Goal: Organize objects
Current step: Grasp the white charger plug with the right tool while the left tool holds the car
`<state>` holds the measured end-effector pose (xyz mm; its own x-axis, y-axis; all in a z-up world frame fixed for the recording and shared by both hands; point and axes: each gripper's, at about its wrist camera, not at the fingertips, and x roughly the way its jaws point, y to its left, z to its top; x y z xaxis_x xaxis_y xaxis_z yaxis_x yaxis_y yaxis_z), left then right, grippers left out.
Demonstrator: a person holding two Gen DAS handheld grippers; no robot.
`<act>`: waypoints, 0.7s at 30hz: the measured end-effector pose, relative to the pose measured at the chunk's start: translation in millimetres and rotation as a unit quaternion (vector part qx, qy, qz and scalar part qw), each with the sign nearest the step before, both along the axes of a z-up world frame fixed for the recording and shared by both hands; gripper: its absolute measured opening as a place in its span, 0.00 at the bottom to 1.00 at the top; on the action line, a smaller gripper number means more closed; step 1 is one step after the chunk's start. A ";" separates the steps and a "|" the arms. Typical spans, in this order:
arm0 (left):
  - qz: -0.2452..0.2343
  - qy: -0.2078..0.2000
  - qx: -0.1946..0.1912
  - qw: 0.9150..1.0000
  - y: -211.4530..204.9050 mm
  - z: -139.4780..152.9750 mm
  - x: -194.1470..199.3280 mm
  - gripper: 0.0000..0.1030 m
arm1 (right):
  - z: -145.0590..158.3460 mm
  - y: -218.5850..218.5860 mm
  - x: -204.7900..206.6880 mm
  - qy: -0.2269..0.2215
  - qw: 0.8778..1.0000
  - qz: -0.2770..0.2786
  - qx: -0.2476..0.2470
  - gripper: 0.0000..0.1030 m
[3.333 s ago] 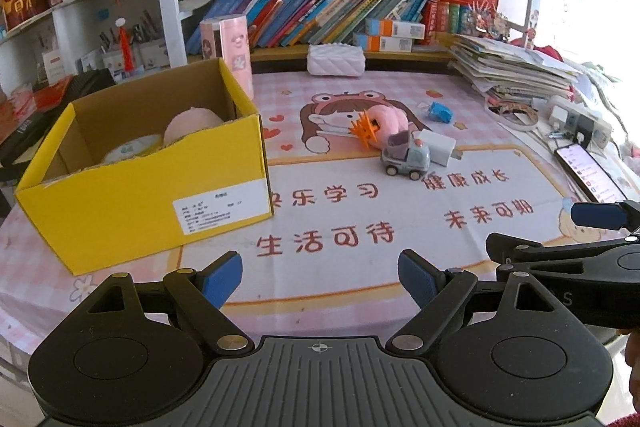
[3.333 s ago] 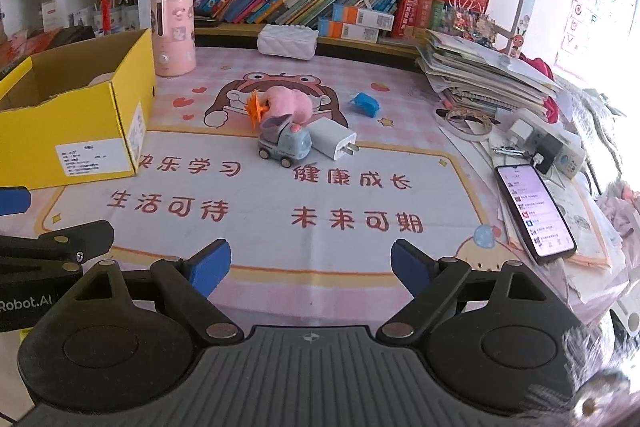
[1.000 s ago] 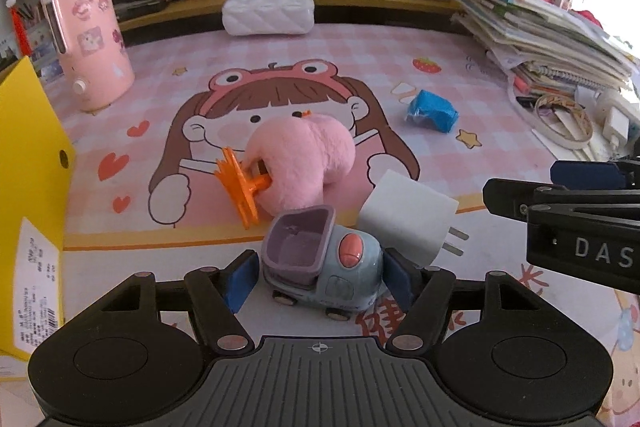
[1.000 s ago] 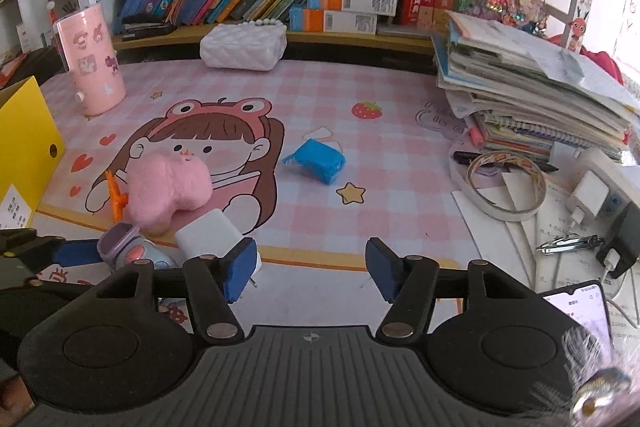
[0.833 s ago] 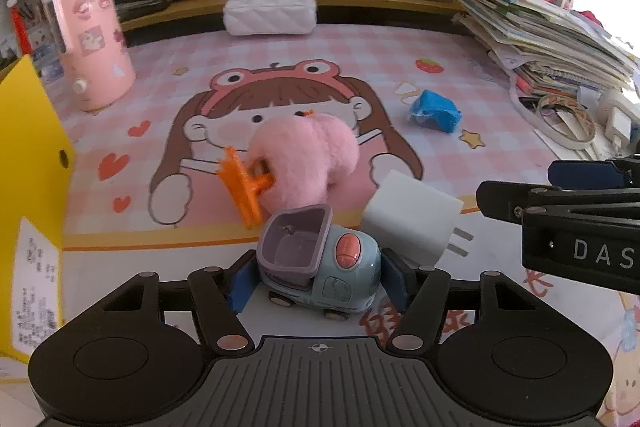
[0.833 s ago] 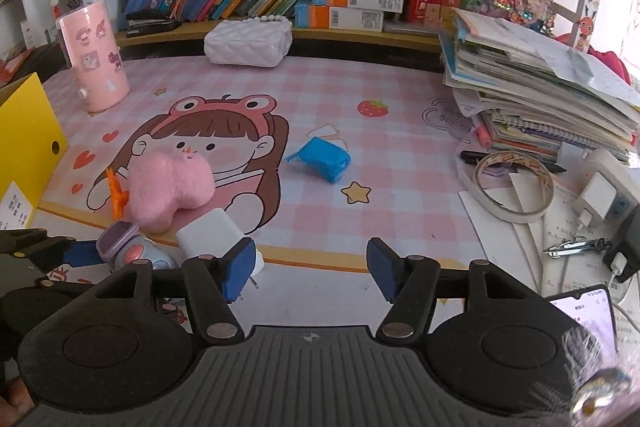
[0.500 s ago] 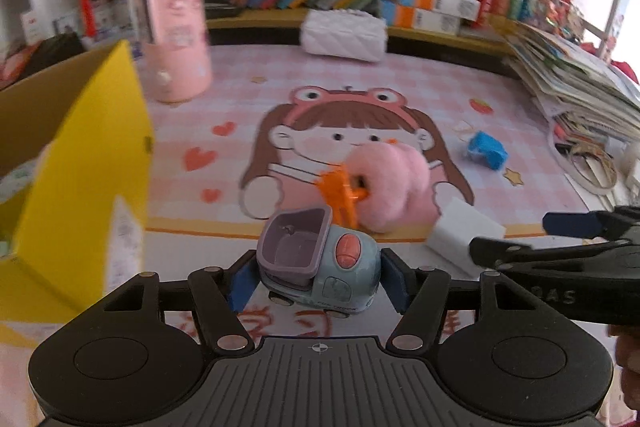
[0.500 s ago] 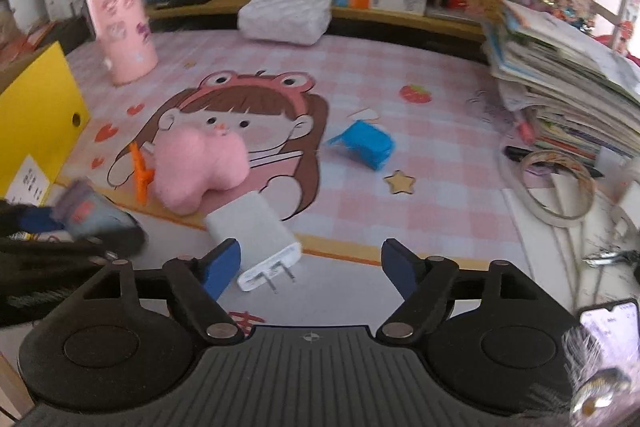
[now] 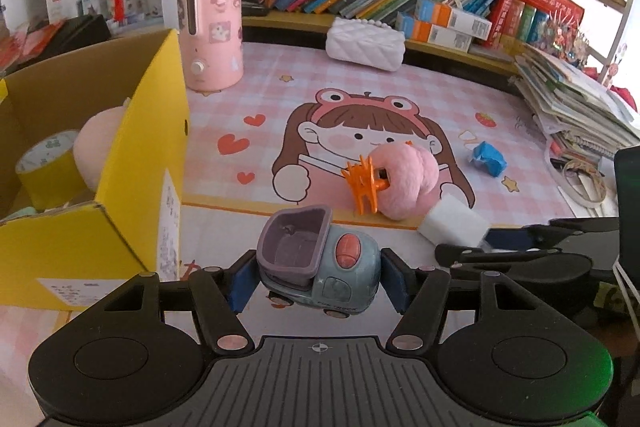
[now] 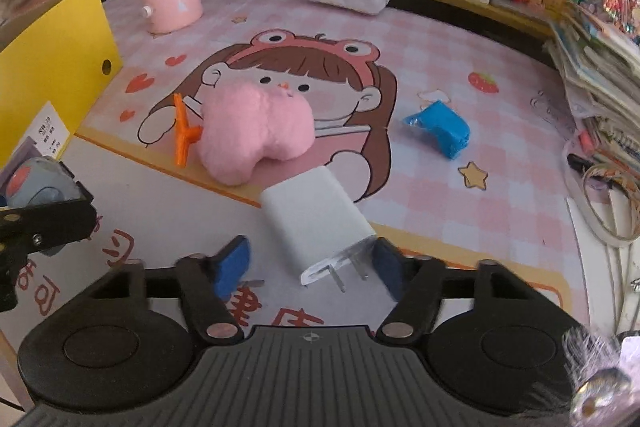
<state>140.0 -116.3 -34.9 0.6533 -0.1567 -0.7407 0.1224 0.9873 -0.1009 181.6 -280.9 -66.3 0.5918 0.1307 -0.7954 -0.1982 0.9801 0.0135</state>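
Observation:
My left gripper (image 9: 318,285) is shut on a small grey-blue toy truck (image 9: 320,267) and holds it above the mat, right of the yellow cardboard box (image 9: 120,163). The truck also shows at the left edge of the right wrist view (image 10: 38,187). My right gripper (image 10: 310,269) is open with its pads either side of the pronged end of a white charger plug (image 10: 316,223) lying on the mat. A pink plush (image 10: 256,131) with an orange hair clip (image 10: 183,135) lies just beyond the plug. A blue wrapper (image 10: 440,133) lies to the right.
The box holds a tape roll (image 9: 46,171) and a pale plush (image 9: 100,143). A pink canister (image 9: 212,31) and white pouch (image 9: 364,45) stand at the back. Stacked papers (image 9: 576,111) and a tape ring (image 10: 612,203) lie at right. Bookshelves run behind.
My left gripper lifted the toy truck and carried it left toward the yellow box. My right gripper moved forward and down until its pads flank the charger plug.

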 end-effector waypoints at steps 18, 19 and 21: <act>-0.010 -0.032 -0.020 0.999 32.3 14.1 -35.7 0.62 | 41.3 31.2 -54.1 -0.040 0.999 -0.011 0.015 0.04; -0.008 -0.033 -0.023 0.999 37.0 14.7 -39.1 0.62 | 42.1 33.6 -56.3 -0.035 0.999 -0.009 0.016 0.01; -0.006 -0.034 -0.028 0.999 44.2 15.2 -44.7 0.62 | 42.0 38.0 -62.0 -0.032 0.999 -0.012 0.018 0.01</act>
<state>95.2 -72.1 -19.6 0.7000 -0.2040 -0.6843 0.1426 0.9790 -0.1460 119.6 -242.9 -24.3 0.6446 0.1431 -0.7510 -0.1764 0.9837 0.0360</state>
